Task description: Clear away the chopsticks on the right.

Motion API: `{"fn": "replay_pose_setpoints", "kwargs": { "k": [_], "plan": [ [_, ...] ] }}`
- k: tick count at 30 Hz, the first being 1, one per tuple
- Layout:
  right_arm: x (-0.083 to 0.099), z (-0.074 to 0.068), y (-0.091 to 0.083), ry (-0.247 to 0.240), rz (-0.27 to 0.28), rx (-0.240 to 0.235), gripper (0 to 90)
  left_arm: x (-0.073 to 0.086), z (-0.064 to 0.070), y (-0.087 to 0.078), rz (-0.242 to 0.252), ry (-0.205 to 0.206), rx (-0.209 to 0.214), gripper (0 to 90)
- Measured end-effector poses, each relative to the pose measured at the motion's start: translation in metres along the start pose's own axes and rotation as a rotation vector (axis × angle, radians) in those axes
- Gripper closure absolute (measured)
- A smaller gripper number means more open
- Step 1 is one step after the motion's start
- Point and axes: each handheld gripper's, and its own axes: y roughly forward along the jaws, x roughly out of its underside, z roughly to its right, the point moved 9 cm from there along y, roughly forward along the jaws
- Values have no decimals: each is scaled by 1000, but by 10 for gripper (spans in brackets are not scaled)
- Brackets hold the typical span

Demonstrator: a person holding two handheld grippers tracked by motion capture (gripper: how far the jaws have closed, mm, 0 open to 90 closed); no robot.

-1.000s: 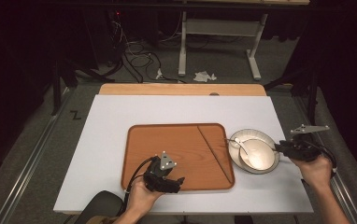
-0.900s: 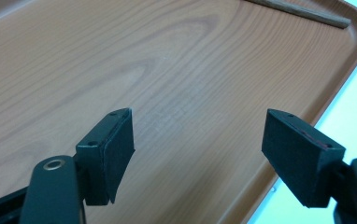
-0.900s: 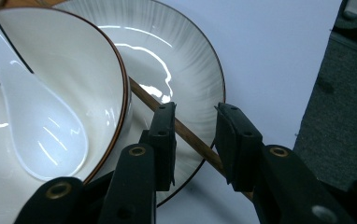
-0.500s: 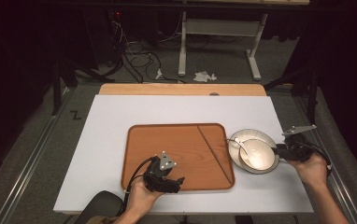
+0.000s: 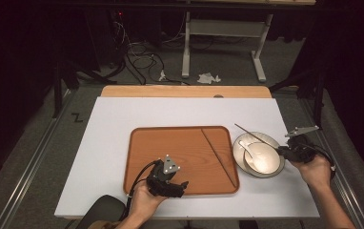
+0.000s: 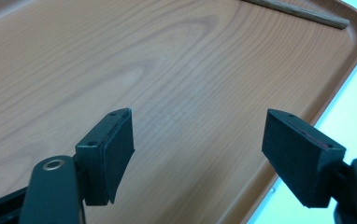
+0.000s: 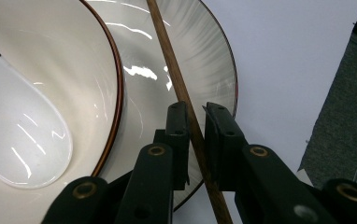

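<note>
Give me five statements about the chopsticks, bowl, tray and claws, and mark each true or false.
1. The right claw is shut on a chopstick. True.
2. The left claw holds the other chopstick. False: its jaws stand wide apart over the bare wood of the tray with nothing between them.
3. A white spoon lies in the bowl. True.
4. The bowl stands on the tray. False: in the high view it sits on a plate on the white table, right of the tray.
5. One chopstick lies on the tray. True.
</note>
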Motion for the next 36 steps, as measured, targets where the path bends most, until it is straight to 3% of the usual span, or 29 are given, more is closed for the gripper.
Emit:
{"fn": "replay_pose_setpoints", "kwargs": {
  "k": [25,36],
  "plan": [
    [-4,-6,1,6,34,-10,855,0,0,0,-3,0,3,254],
    [-23,-14,-36,15,151,-2,855,0,0,0,-1,0,2,254]
  ]
}}
